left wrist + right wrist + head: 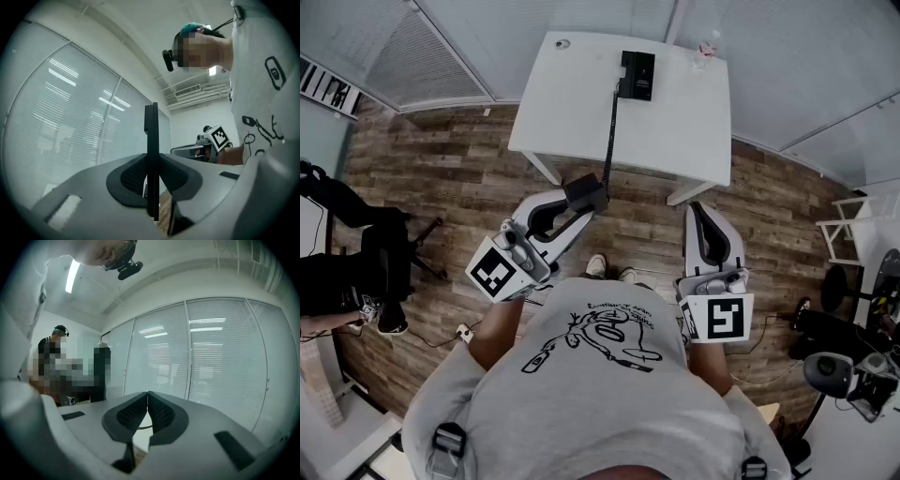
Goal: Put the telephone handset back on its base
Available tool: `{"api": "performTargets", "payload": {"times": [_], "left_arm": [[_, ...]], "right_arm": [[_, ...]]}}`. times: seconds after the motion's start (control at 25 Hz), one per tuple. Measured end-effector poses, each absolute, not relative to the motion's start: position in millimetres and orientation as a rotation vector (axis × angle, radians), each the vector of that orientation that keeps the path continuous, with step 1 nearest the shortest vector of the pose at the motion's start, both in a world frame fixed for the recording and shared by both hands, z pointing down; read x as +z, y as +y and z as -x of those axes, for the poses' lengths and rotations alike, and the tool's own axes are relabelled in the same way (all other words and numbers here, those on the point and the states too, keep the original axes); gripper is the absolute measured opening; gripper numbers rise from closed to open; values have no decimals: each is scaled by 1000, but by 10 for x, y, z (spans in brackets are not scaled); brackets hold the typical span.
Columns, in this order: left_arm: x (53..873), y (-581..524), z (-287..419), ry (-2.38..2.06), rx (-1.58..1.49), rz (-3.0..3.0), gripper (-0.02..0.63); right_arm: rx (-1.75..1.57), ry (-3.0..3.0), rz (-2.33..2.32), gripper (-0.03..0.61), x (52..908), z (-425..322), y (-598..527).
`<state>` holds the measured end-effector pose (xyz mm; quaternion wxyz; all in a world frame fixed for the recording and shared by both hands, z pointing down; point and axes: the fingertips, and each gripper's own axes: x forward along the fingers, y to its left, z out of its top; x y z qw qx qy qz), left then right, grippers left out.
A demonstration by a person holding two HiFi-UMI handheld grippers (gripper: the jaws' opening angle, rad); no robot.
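The black telephone base (pixel 637 75) stands on the white table (pixel 572 112) near its far edge. A black cord (pixel 611 131) runs from the base over the near table edge to the black handset (pixel 584 193). My left gripper (pixel 581 201) is shut on the handset and holds it in the air short of the table. In the left gripper view the handset (pixel 151 154) shows edge-on as a thin upright slab pressed between the pads. My right gripper (pixel 698 210) hangs beside the table's near right corner, shut and empty, its pads (pixel 159 412) touching.
A small clear bottle (pixel 707 47) and a small round object (pixel 562 43) sit at the table's far corners. A black office chair (pixel 356 248) stands at the left, a white stool (pixel 848 230) and dark equipment (pixel 853 375) at the right. Window blinds line the far walls.
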<state>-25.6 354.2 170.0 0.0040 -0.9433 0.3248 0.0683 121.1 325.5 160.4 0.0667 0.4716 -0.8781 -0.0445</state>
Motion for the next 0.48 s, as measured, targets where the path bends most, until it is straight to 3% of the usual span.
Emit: {"api": "performTargets", "payload": {"times": [0.48], "left_arm": [[1728,3584,303,964,213,2972,72]], "right_arm": [[-73,-2709,-1442,6,1579,-1029,3282]]}}
